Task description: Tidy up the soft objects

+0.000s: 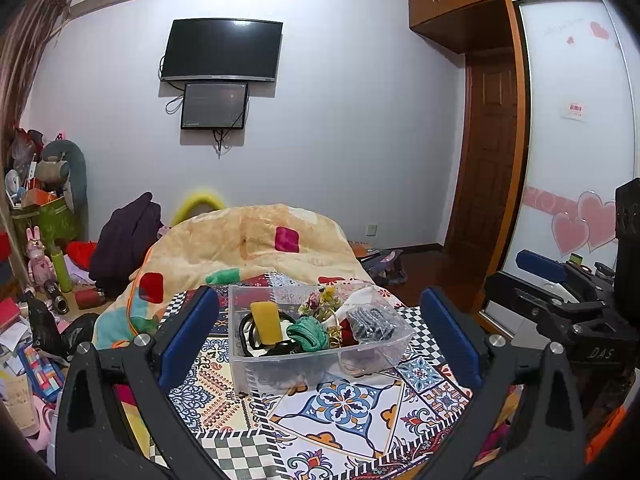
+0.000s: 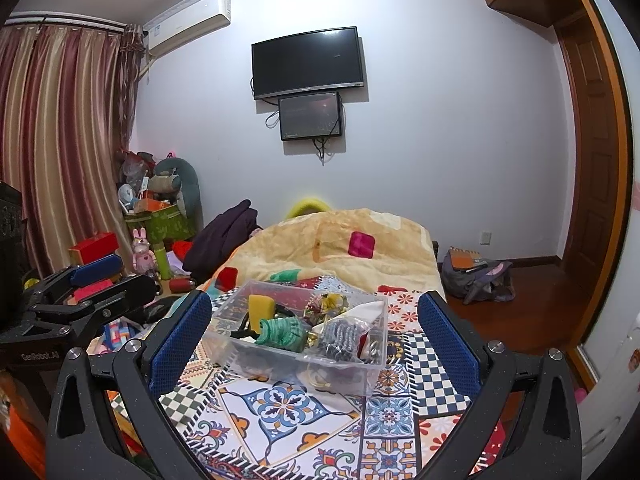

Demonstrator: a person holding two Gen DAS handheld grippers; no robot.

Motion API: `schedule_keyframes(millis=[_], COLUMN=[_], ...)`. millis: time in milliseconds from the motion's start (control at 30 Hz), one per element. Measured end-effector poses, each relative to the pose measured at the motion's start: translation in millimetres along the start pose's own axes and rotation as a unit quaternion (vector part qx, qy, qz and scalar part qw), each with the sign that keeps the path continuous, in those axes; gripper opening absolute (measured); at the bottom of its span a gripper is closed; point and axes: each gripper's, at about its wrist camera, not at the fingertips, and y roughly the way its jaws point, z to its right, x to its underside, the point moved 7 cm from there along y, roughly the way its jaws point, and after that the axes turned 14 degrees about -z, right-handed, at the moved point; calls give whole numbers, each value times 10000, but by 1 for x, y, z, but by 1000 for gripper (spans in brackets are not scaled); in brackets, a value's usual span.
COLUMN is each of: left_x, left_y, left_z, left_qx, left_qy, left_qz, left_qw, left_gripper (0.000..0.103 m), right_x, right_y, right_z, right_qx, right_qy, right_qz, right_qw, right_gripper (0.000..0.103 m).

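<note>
Yellow object (image 1: 199, 205) half hidden behind quilt (image 1: 248, 244); bin (image 1: 280, 376) bottom contents indistinct.

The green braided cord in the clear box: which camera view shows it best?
The left wrist view: the green braided cord lies near the box's middle, seen from above over the clear box wall. In the right wrist view the cord sits lower, partly behind the box's front wall, so its coils look squashed.

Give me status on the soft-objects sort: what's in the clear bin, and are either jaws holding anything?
Done: the clear bin on the patterned bedspread already holds a yellow sponge, a green hair tie, a grey bagged item and more. In hand: nothing; left gripper and right gripper both have jaws open, framing the bin. Left: unclear; no loose soft items show beside the bin.
</note>
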Motion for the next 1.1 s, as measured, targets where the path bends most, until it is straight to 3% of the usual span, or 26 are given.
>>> schedule_keyframes(millis=[1100], left_x=[-1], left_y=[-4], left_z=[3], left_qx=[112], left_qy=[6], left_qz=[-1], left_qw=[9999], left_gripper=[103], right_x=[0], right_y=[-6], right_z=[-4], right_qx=[-23], right_qy=[-65], right_qz=[48], right_qw=[10000], right_gripper=[103])
